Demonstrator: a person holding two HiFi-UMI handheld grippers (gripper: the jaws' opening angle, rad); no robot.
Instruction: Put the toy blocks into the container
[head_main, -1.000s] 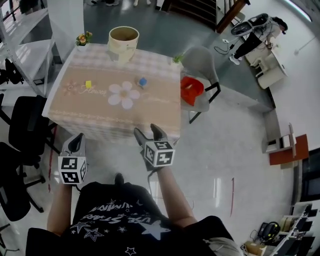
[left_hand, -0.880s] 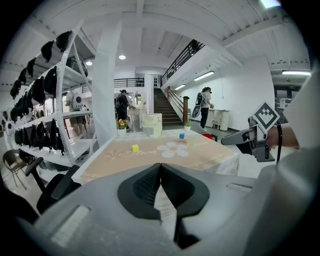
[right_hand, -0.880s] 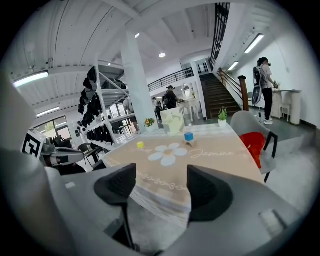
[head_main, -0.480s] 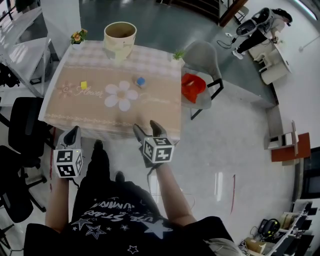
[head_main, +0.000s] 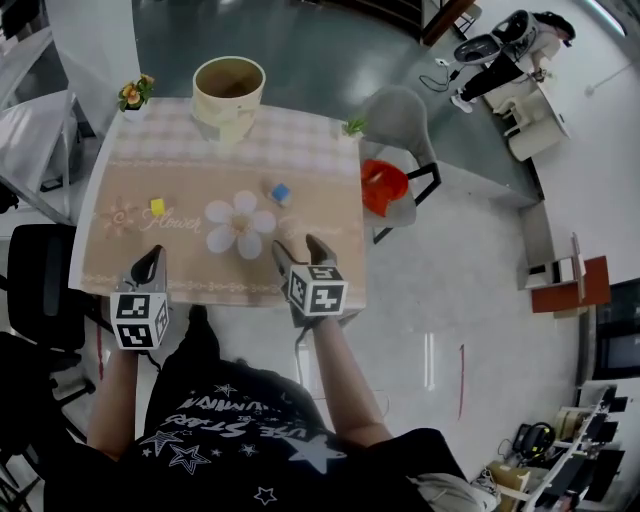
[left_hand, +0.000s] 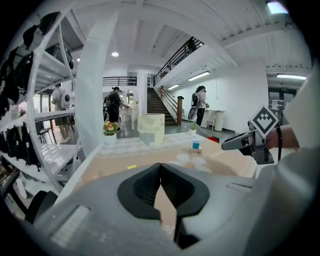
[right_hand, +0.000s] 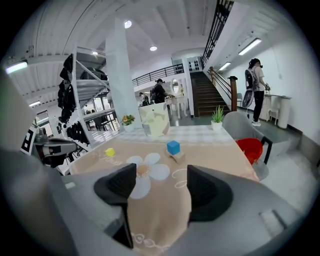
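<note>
A cream bucket-shaped container (head_main: 229, 88) stands at the far edge of the table (head_main: 120, 270), also in the left gripper view (left_hand: 151, 129) and the right gripper view (right_hand: 154, 120). A yellow block (head_main: 157, 206) (right_hand: 110, 152) lies at the left of the flower-print cloth. A blue block (head_main: 282, 192) (right_hand: 173, 147) sits on a pale wooden block (right_hand: 177, 156) right of the middle. My left gripper (head_main: 150, 264) (left_hand: 161, 165) is shut and empty over the near left edge. My right gripper (head_main: 302, 247) (right_hand: 160, 170) is open and empty, over the near right part, short of the blue block.
A grey chair (head_main: 400, 115) holding a red object (head_main: 383, 185) stands at the table's right side. A flower pot (head_main: 133, 93) and a small green plant (head_main: 353, 127) sit on the far corners. A black office chair (head_main: 35, 270) and white shelving (left_hand: 45, 100) are to the left.
The person has stepped up to the table. Both grippers, which hung short of the near edge, are now over it. Their states are unchanged.
</note>
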